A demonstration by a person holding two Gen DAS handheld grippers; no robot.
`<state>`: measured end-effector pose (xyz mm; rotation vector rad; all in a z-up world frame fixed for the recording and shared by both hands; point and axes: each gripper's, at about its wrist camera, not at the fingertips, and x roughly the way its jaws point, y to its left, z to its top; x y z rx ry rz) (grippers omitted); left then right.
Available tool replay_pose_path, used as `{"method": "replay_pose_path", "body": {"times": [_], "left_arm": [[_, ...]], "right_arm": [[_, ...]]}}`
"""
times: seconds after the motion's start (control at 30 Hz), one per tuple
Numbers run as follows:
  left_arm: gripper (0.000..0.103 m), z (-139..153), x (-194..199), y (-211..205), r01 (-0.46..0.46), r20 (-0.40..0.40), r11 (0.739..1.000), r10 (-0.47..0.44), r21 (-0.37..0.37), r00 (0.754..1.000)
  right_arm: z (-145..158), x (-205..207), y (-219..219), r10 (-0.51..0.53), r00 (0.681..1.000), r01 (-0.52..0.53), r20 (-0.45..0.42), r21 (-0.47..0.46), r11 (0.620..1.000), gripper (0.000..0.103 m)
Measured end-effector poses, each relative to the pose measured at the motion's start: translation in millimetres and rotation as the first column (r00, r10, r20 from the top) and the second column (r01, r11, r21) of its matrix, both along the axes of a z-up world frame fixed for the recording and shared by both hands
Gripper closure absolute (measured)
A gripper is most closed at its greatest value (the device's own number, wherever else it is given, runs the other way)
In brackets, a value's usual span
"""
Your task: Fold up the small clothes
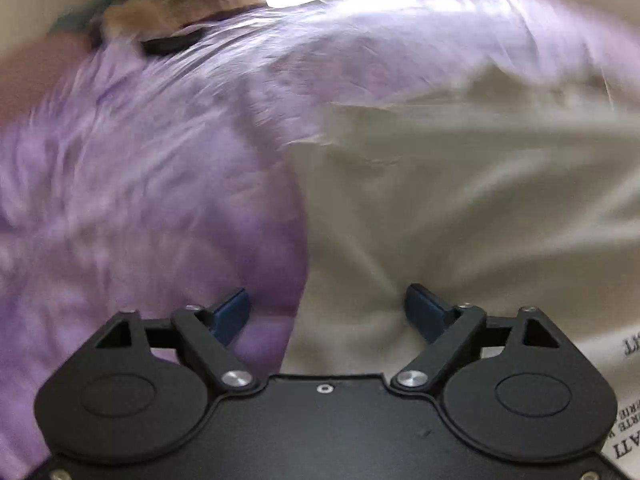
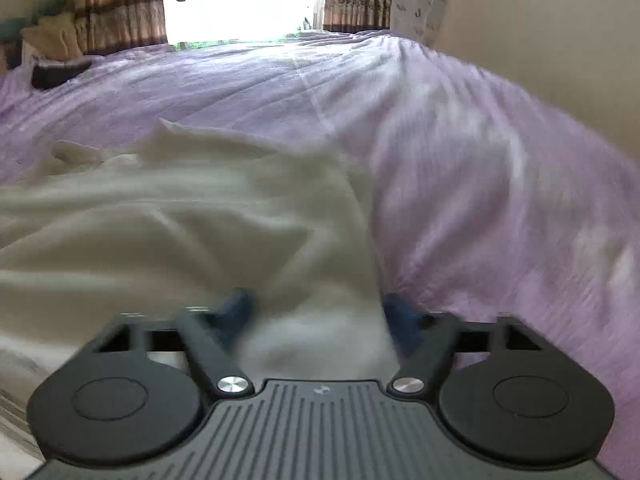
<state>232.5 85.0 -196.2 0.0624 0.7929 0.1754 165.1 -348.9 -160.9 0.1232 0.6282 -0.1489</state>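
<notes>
A cream white garment [image 1: 460, 208] with dark printed lettering at its lower right lies rumpled on a purple bedsheet [image 1: 132, 184]. My left gripper [image 1: 326, 312] is open, its blue fingertips [image 1: 230, 314] spread wide over the garment's left edge. In the right wrist view the same garment [image 2: 168, 224] lies crumpled to the left on the sheet [image 2: 500, 184]. My right gripper [image 2: 318, 312] is open, its jaws apart with the garment's right edge between them. Both views are blurred by motion.
Striped curtains [image 2: 116, 4] flank a bright doorway at the far end of the bed. A dark object [image 2: 60, 72] and folded items lie at the far left. A patterned pillow [image 2: 420, 0] leans against the cream wall at far right.
</notes>
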Motion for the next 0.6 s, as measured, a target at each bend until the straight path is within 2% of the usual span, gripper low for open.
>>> {"method": "replay_pose_path", "body": {"times": [0.03,0.07,0.1,0.17,0.2,0.27,0.33,0.37,0.4,0.43,0.47,0.5,0.6], "left_arm": [[0.013,8.2,-5.1,9.5,-0.026,-0.01,0.998,0.025,-0.063,1.0],[0.013,16.7,-10.2,15.4,-0.047,-0.024,0.995,0.045,-0.09,0.999],[0.013,25.6,-18.0,18.9,-0.07,-0.038,0.993,0.067,-0.095,0.997],[0.016,40.7,-34.0,25.2,-0.092,-0.066,0.993,0.087,-0.079,0.994],[0.016,48.2,-45.1,27.1,-0.089,-0.069,0.992,0.083,-0.088,0.994],[0.016,60.4,-72.5,25.5,-0.056,-0.048,0.986,0.049,-0.156,0.998],[0.016,63.7,-94.2,11.8,0.005,-0.023,0.981,-0.01,-0.194,1.0],[0.015,58.3,-99.0,-1.1,0.036,-0.034,0.986,-0.042,-0.165,0.999],[0.014,44.1,-98.4,-14.8,0.061,-0.104,0.994,-0.071,-0.094,0.992],[0.013,24.2,-94.1,-29.2,0.084,-0.213,0.996,-0.085,-0.014,0.973],[0.013,13.5,-96.0,-34.7,0.103,-0.246,0.994,-0.096,0.018,0.964],[0.013,14.7,-98.0,-32.7,0.084,-0.23,0.996,-0.08,0.006,0.97],[0.014,31.4,-96.7,-24.4,0.054,-0.225,0.998,-0.062,-0.041,0.972]], "right_arm": [[9.3,-2.6,-3.6,-0.01,1.0,0.01,0.0,0.024,1.0,0.017],[20.0,-7.0,-4.4,-0.025,1.0,0.025,-0.008,0.024,0.999,0.02],[31.8,-13.9,-3.8,-0.045,0.999,0.046,-0.01,0.006,0.999,0.026],[53.4,-34.1,-3.2,-0.045,0.999,0.045,0.004,-0.049,0.998,0.025],[60.0,-47.0,-3.5,-0.045,0.999,0.045,0.01,-0.057,0.997,0.025],[69.1,-76.3,-5.7,-0.036,0.998,0.037,0.056,-0.022,0.999,0.027],[67.6,-93.1,-4.7,0.015,0.998,-0.017,0.069,0.035,0.999,0.037],[63.8,-98.2,3.4,0.042,0.998,-0.045,0.054,0.05,0.998,0.039],[56.4,-97.0,12.2,0.081,0.997,-0.081,0.016,0.04,0.996,0.039],[45.7,-93.5,21.4,0.103,0.994,-0.103,-0.047,0.002,0.995,0.039],[29.5,-84.9,31.4,0.097,0.985,-0.106,-0.143,-0.059,0.993,0.039],[17.9,-85.1,36.4,0.087,0.982,-0.104,-0.165,-0.096,0.99,0.039],[30.3,-93.5,34.1,0.03,0.991,-0.034,-0.129,-0.029,0.999,0.038]]}}
